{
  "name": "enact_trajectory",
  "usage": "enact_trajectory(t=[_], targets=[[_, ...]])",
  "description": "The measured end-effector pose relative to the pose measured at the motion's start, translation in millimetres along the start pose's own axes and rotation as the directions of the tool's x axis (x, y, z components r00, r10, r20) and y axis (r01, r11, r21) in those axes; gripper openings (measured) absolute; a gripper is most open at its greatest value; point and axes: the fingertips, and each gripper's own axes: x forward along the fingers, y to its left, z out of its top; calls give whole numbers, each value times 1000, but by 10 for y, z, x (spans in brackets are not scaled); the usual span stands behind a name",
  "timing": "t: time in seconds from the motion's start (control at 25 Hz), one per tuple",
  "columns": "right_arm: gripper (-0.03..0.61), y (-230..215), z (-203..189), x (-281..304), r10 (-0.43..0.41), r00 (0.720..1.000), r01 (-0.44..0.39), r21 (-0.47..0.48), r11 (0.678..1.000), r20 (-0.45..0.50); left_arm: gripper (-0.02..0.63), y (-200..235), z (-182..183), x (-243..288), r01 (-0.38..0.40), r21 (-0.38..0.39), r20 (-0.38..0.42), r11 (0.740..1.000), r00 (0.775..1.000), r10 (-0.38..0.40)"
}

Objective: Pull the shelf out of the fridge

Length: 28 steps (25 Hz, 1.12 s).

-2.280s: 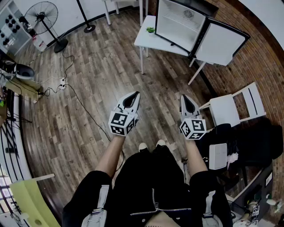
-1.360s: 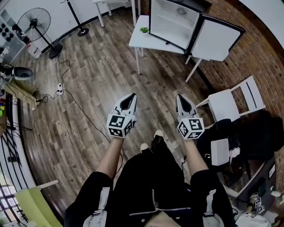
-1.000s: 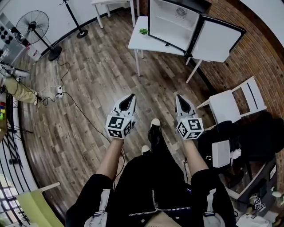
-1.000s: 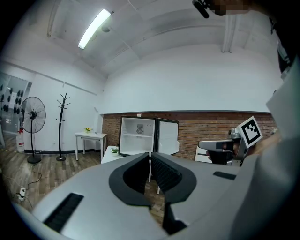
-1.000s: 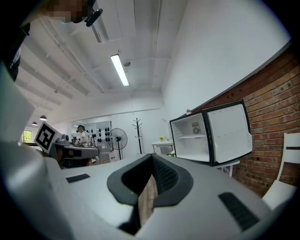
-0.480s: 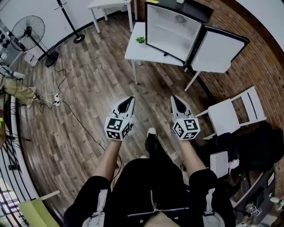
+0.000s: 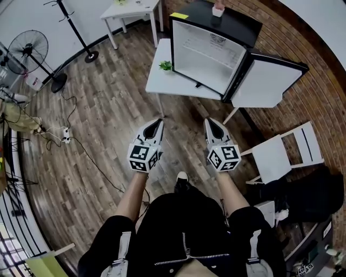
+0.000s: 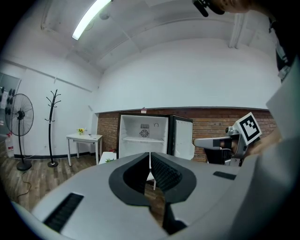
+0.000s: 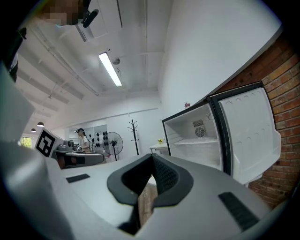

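Head view, left to right. A standing fan (image 7: 24, 51) and a coat stand (image 7: 73, 27) stood at the far left on the wood floor (image 7: 108, 108), with a small white side table (image 7: 132, 8) against the wall behind them.

My left gripper (image 7: 157, 122) was held out in front of me over bare floor, level, its jaws pressed together with nothing between them; the left gripper view (image 8: 150, 159) confirmed this. My right gripper (image 7: 208, 121) was held beside it, apart from it, likewise closed and empty, as its own view (image 9: 152, 161) showed. Neither touched anything.

Ahead of both stood a white table (image 7: 162, 86) carrying a small green plant (image 7: 165, 65) and the fridge (image 7: 227, 24), well apart from my grippers. The fridge door (image 7: 267, 81) was swung wide open to the right.

The shelf (image 8: 142, 139) lay flat across the white interior at about mid-height, below the round fan vent (image 8: 144, 133), fully inside the fridge.

Further right, a white chair (image 7: 281, 157) stood near the brick wall (image 7: 319, 92).
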Motion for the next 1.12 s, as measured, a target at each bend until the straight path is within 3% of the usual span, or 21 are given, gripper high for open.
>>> enact_trajectory(t=[0.36, 0.72, 1.12], targets=[[5, -493, 178, 691, 9, 1000, -9, -12, 1000, 1, 26, 266, 206, 802, 2, 5, 13, 1000, 1000, -2], [5, -761, 167, 1111, 13, 1000, -13, -1, 1000, -13, 26, 471, 279, 1262, 4, 11, 3, 1000, 1000, -4], [5, -1120, 93, 1450, -88, 996, 88, 6, 996, -27, 26, 740, 289, 1925, 103, 20, -15, 994, 995, -103]])
